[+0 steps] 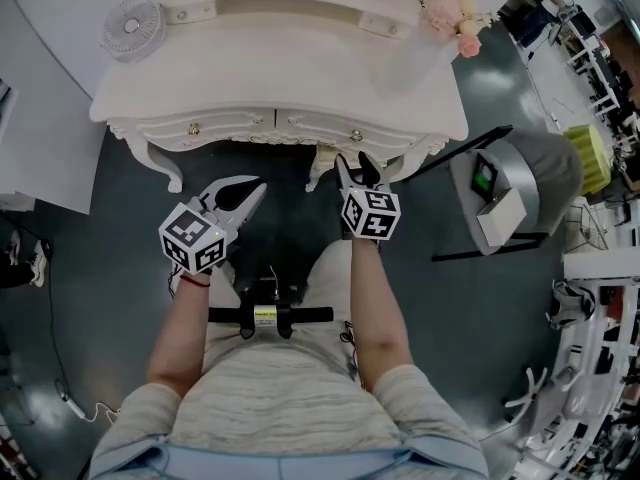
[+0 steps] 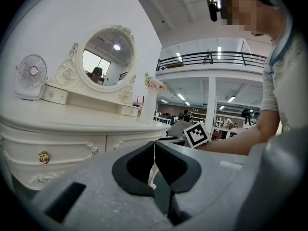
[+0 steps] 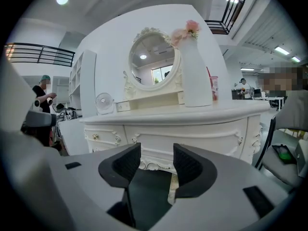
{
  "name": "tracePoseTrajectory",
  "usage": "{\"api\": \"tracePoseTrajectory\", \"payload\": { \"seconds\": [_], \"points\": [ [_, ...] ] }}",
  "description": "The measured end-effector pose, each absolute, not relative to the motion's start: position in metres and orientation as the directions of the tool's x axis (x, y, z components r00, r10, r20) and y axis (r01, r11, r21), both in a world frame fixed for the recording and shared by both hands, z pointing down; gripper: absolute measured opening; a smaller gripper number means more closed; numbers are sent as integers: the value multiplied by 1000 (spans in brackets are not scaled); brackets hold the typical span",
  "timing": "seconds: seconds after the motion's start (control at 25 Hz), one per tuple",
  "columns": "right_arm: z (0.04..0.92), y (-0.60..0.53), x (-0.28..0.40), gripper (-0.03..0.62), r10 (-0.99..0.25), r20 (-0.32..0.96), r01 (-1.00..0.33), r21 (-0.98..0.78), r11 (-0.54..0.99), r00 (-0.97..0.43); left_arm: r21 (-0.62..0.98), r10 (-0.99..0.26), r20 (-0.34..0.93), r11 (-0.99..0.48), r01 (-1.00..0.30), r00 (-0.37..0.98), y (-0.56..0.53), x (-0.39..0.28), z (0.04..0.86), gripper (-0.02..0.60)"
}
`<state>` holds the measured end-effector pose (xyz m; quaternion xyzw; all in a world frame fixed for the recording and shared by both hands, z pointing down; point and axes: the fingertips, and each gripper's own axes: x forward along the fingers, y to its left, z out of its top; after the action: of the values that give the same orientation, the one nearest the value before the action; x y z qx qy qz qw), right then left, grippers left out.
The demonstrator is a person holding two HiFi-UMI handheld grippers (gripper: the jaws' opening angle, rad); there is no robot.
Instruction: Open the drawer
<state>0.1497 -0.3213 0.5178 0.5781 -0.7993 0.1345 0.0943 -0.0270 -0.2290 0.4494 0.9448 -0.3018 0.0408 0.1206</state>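
The cream dressing table [image 1: 300, 78] has two shut drawers side by side along its front. In the head view the left drawer [image 1: 205, 126] and the right drawer [image 1: 345, 133] each show a small knob. My right gripper [image 1: 355, 166] hovers just below the right drawer's front, open, with nothing between its pads [image 3: 187, 163]. In the right gripper view the drawer front [image 3: 202, 141] fills the space beyond the right gripper [image 3: 157, 150]. My left gripper [image 1: 256, 188] hangs lower left, shut and empty. In its own view the left gripper [image 2: 154, 146] points past a drawer with a gold knob [image 2: 44, 157].
A small fan [image 1: 131, 28] and a vase of pink flowers [image 1: 452, 13] stand on the tabletop, with an oval mirror [image 3: 153, 59] behind. A grey chair [image 1: 545, 173] sits right of the table. Curved table legs [image 1: 165, 168] flank the dark floor.
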Motion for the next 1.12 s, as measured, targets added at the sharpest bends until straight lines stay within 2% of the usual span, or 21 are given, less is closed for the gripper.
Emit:
{"api": "tracePoseTrajectory", "payload": {
  "seconds": [1.12],
  "points": [
    [566, -383, 180, 183, -888, 427, -985, -73, 157, -173, 216, -537, 177, -796, -565, 825, -228, -28, 462, 15]
  ]
}}
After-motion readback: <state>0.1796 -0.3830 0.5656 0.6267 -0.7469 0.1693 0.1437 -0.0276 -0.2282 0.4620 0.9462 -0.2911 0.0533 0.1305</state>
